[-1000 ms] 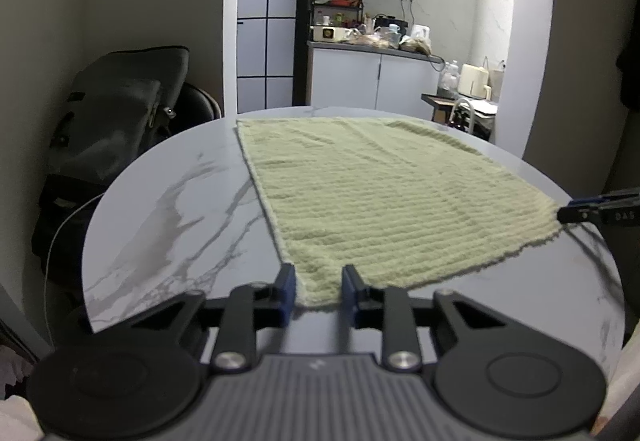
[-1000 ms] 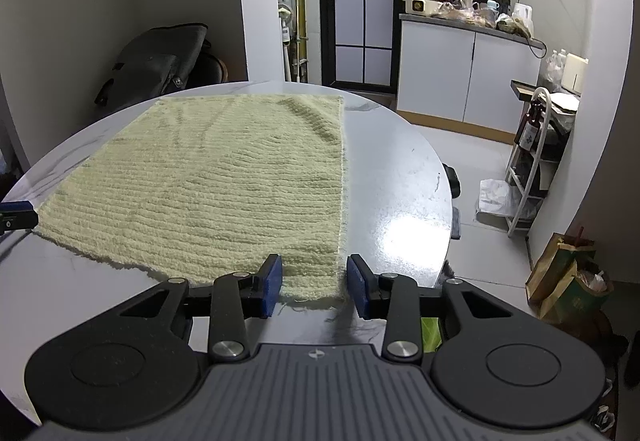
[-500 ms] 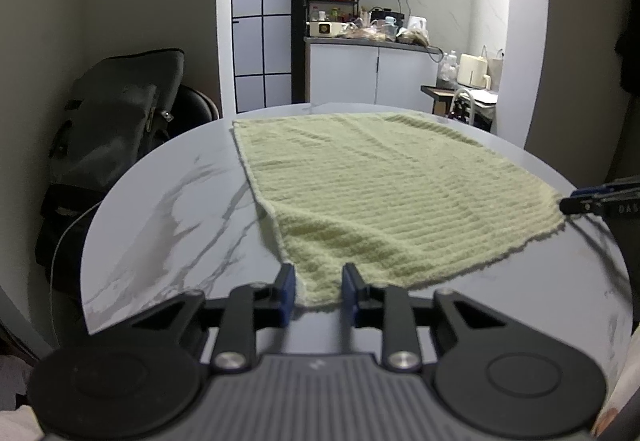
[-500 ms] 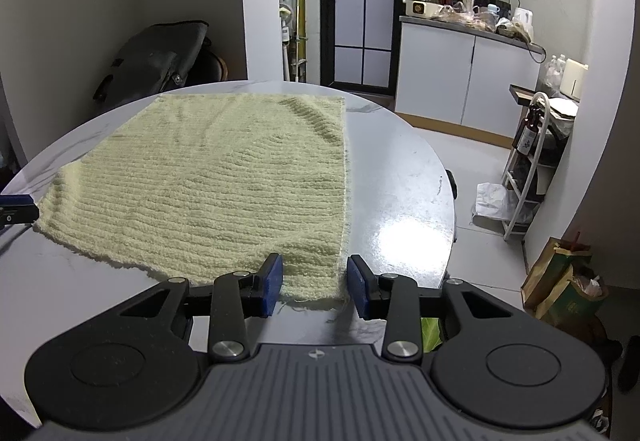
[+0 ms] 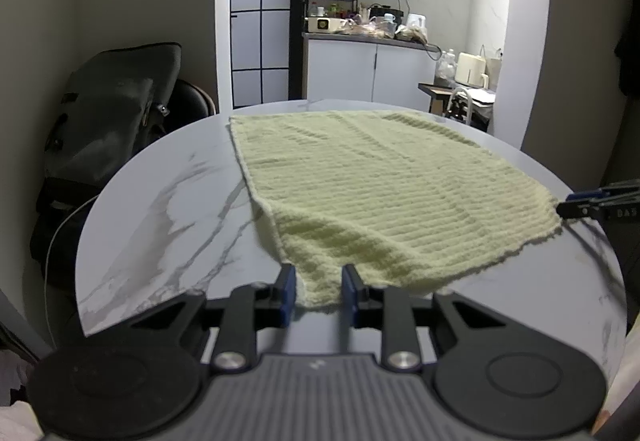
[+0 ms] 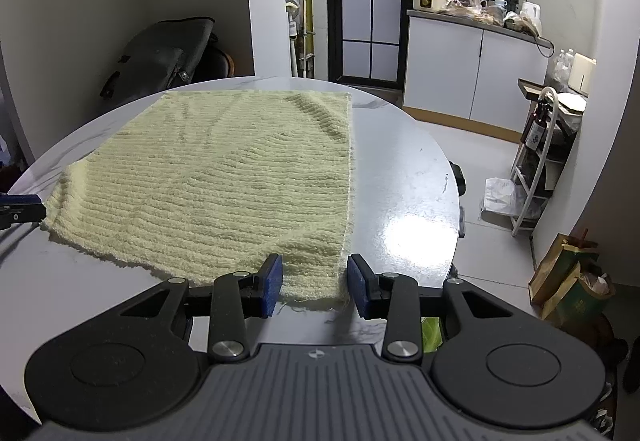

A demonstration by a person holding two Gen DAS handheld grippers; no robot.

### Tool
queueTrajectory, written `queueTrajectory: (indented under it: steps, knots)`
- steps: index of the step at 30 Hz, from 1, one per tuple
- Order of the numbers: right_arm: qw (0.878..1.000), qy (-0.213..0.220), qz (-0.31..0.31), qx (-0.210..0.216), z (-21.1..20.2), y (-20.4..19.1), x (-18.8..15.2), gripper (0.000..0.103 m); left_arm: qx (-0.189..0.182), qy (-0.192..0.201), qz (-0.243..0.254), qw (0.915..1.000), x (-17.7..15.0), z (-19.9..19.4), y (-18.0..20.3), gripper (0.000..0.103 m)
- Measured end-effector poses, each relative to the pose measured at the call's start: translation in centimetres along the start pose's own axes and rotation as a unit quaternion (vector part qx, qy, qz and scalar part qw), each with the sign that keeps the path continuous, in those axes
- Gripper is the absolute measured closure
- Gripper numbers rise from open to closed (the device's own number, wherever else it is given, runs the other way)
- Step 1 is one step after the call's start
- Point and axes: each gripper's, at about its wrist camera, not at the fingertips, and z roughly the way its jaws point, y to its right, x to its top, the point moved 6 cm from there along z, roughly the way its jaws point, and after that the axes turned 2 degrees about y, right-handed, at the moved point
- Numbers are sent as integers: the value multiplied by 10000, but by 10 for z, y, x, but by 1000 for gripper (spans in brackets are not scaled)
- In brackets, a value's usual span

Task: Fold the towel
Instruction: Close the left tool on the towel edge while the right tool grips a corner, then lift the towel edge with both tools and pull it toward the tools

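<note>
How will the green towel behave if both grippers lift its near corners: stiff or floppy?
Probably floppy: the towel already bends up from the table at the left gripper, with a soft crease. Its middle will likely sag between the grippers. The ribbed, fuzzy pile should resist slipping; loose threads by the right gripper could snag.

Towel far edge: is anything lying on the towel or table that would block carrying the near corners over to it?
Nothing visible does. The towel lies spread on the table with nothing on top of it. The left gripper and right gripper each straddle a near corner, and the path to the far edge is bare cloth.
</note>
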Motion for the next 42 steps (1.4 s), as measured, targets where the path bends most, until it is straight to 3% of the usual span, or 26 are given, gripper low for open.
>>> queueTrajectory:
  steps: [2,6,8,27,42]
  knots:
    - [10000,14,-11,1,-3,-3,-1,71,-54,1,-15,10000,0,0,2,95]
    - [10000,42,-33,3,-9,-9,-4,94,-85,33,-23,10000,-2,-2,4,99]
    - [10000,56,-44,4,-11,-12,-5,96,-110,41,-17,9999,-3,-4,3,99]
    - [9996,250,-86,57,-39,-37,-11,97,-162,241,-114,9995,-9,-35,-9,99]
    - [9979,599,231,27,-76,-57,-33,97,-163,428,-287,9985,-14,-57,-24,99]
